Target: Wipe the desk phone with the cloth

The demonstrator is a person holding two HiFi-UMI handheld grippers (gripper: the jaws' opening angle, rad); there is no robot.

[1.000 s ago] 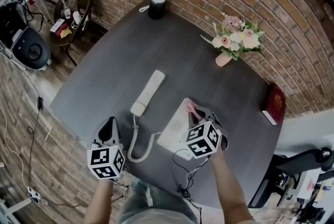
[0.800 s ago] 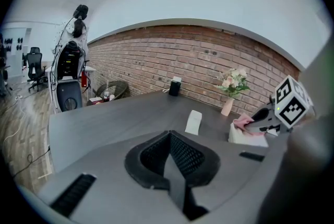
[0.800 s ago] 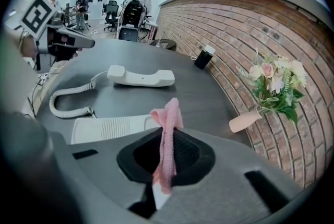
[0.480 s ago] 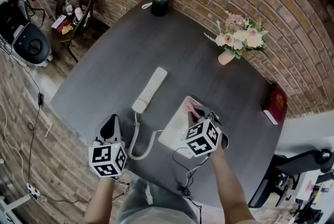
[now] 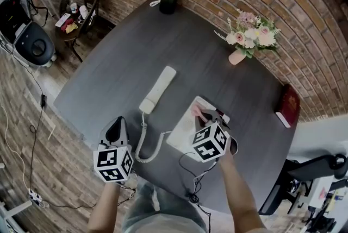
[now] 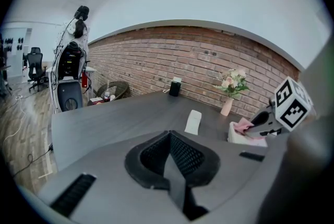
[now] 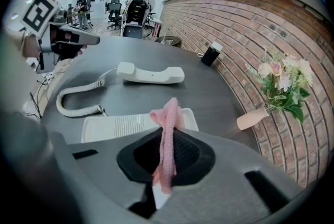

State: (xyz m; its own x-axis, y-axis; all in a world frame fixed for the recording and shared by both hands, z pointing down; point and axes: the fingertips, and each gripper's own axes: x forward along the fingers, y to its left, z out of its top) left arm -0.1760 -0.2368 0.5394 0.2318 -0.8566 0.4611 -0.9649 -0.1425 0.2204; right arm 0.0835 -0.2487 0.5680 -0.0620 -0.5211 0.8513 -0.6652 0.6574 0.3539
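While the wide dark table point(image 5: 125, 63) stretches beneath everything, the white desk phone point(image 5: 182, 135) sits near its front edge. Its handset point(image 5: 157, 89) lies off the cradle to the left, joined to it by a coiled cord point(image 7: 83, 85). The right gripper point(image 5: 211, 118) hangs over the phone's far corner with its jaws pinched tight on a pink cloth point(image 7: 167, 131) that rests on the phone's top, and the left gripper point(image 6: 169, 137) hovers by the table edge beyond the cord, jaws pressed together on nothing.
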